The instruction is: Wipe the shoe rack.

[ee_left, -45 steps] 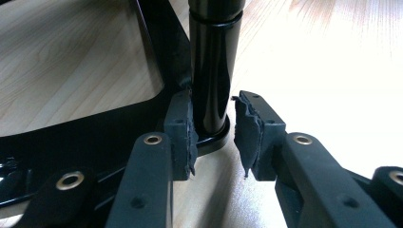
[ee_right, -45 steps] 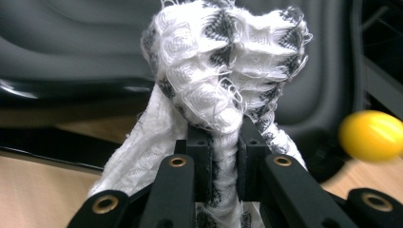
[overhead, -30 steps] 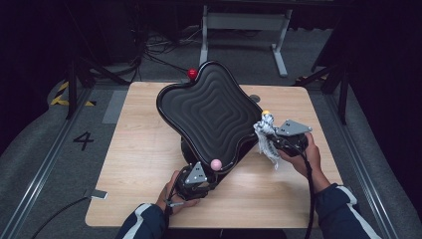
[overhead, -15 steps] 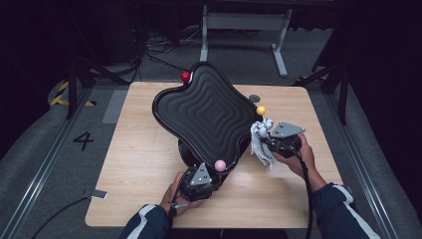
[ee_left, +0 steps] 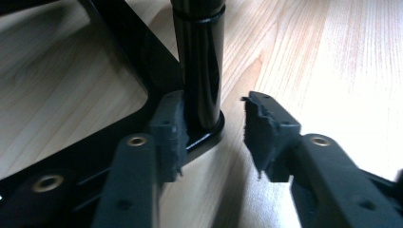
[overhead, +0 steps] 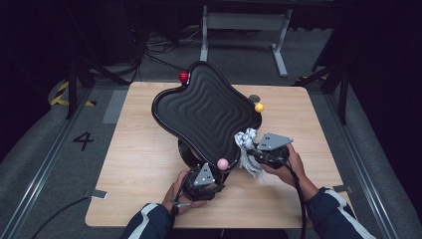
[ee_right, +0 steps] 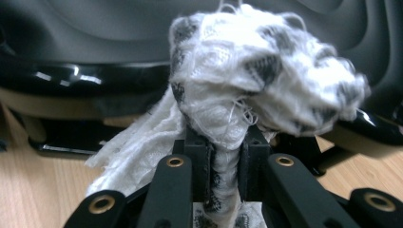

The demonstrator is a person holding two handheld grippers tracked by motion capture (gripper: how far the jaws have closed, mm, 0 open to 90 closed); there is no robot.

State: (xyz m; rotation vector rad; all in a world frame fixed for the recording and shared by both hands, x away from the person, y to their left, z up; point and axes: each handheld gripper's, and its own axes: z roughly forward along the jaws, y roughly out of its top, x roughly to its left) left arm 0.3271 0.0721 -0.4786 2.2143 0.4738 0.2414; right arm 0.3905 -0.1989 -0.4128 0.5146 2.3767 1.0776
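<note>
A black ripple-surfaced tray (overhead: 206, 112) stands tilted on a black post (ee_left: 199, 61), with a red ball (overhead: 183, 76), a yellow ball (overhead: 259, 107) and a pink ball (overhead: 222, 163) at its corners. My left gripper (overhead: 203, 175) sits low at the stand's base under the near edge. In the left gripper view its jaws have just been opening: the post's foot is between them, the left pad (ee_left: 171, 126) still against it and the right pad apart. My right gripper (ee_right: 227, 152) is shut on a white patterned cloth (ee_right: 247, 71), which it holds against the tray's near right rim (overhead: 246, 144).
The wooden table (overhead: 139, 149) has bare room left of the stand and along the front edge. The stand's black base frame (ee_left: 119, 52) spreads over the tabletop by my left jaws. Cables and metal frame legs lie on the floor beyond the table.
The tray has swung to the left, carrying the red ball leftward and bringing the yellow ball out. My right hand with the cloth has slid left along the rim. The left hand stays put.
</note>
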